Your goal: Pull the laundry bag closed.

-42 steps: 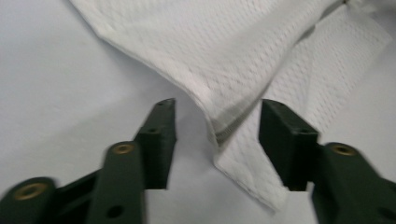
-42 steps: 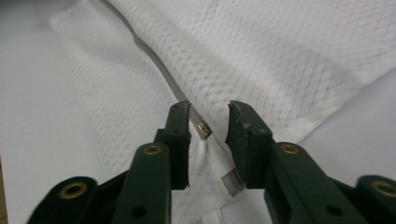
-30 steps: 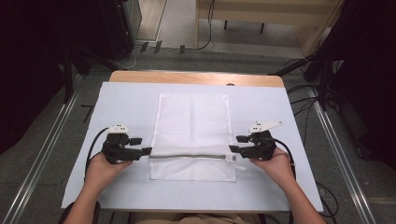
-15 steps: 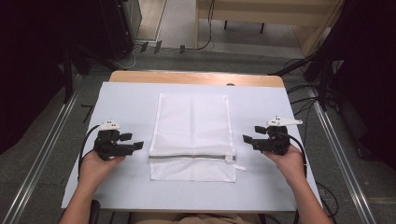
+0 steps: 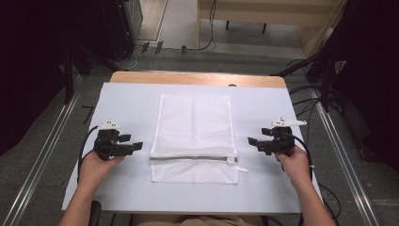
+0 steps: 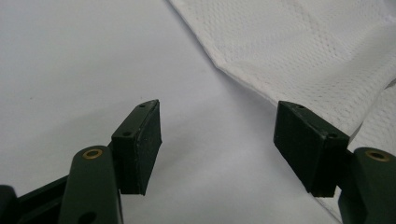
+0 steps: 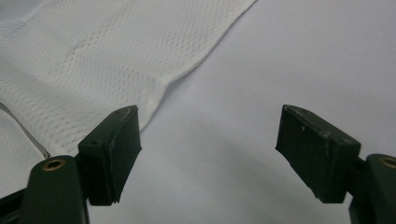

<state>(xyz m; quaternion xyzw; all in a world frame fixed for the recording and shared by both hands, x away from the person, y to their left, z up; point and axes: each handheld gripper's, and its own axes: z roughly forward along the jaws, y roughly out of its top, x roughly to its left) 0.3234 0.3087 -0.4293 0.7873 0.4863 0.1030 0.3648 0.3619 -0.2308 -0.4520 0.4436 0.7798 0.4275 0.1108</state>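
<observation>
Black jaws of the left gripper point(image 6: 217, 154) stand wide apart with nothing between them, over bare white table cover point(image 6: 70, 60). In the high view this gripper point(image 5: 136, 146) sits at centre left of the frame, just short of the white mesh bag point(image 5: 195, 136). The right gripper point(image 7: 208, 156) likewise has its jaws spread and empty; it appears at centre right in the high view point(image 5: 251, 141), near the bag's right edge. The bag lies flat mid-frame, zipper point(image 5: 193, 158) running across its lower part. Wooden table edge point(image 5: 197, 78) shows beyond the cover at upper centre.
</observation>
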